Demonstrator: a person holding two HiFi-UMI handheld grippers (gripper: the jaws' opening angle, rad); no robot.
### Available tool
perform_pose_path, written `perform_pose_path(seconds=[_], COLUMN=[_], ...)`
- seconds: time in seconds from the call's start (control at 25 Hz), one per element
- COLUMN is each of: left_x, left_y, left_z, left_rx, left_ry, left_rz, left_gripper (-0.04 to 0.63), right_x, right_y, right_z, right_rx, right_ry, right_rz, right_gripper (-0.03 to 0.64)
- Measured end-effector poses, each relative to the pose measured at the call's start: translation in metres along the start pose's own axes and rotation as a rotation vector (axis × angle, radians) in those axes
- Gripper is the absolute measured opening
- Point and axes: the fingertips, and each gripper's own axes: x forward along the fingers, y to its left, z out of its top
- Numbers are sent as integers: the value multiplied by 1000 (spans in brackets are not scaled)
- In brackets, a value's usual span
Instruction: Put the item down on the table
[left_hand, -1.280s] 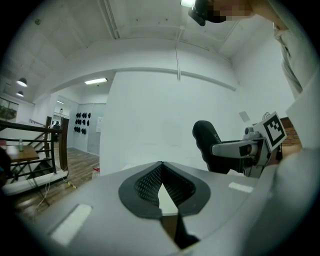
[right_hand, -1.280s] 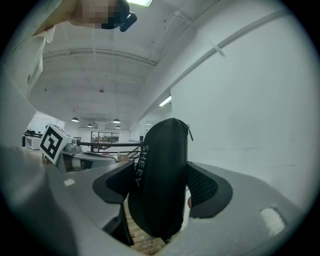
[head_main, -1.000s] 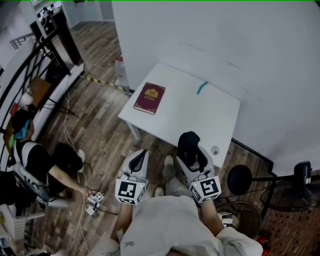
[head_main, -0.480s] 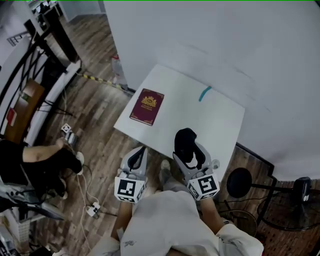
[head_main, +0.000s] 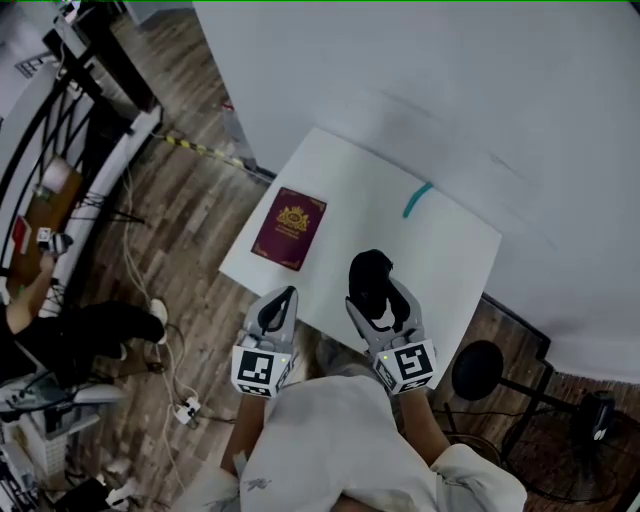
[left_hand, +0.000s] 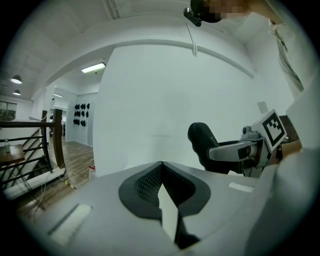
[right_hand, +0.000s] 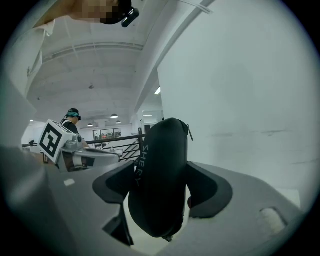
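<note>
The right claw (head_main: 380, 300), grasping the black case (head_main: 369, 274), had advanced until the worktop (head_main: 440, 250) lay beneath it; only lowering remained. The left claw (head_main: 280, 300) stayed clenched, empty.

One worktop (head_main: 345, 275), one book (head_main: 289, 228), one teal strip (head_main: 417, 199). One case (head_main: 368, 268). Two tongs: left tongs (head_main: 284, 294), right tongs (head_main: 379, 292).

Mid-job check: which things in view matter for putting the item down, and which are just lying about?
For the job: case, gripped by the right gripper; table, where it goes.
Lying about: red book and teal stick, both on the table; left gripper, shut and empty.
</note>
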Motion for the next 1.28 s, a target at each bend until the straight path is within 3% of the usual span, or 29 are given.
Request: perform_pose_path(seconds=[0.4, 0.72, 1.28], left_x=[61, 91, 148], left_y=[11, 18, 26], left_z=[-20, -40, -79], left_rx=[11, 14, 14], left_ry=[89, 143, 242], left_rz=[-4, -37, -233], left_gripper=[18, 18, 18], right_x=[40, 63, 90], right_y=[-64, -84, -92], right_z=[-26, -63, -104], right_rx=[42, 106, 129], right_ry=[78, 149, 268], right_rz=[-22, -50, -168], right_gripper=[327, 327, 327])
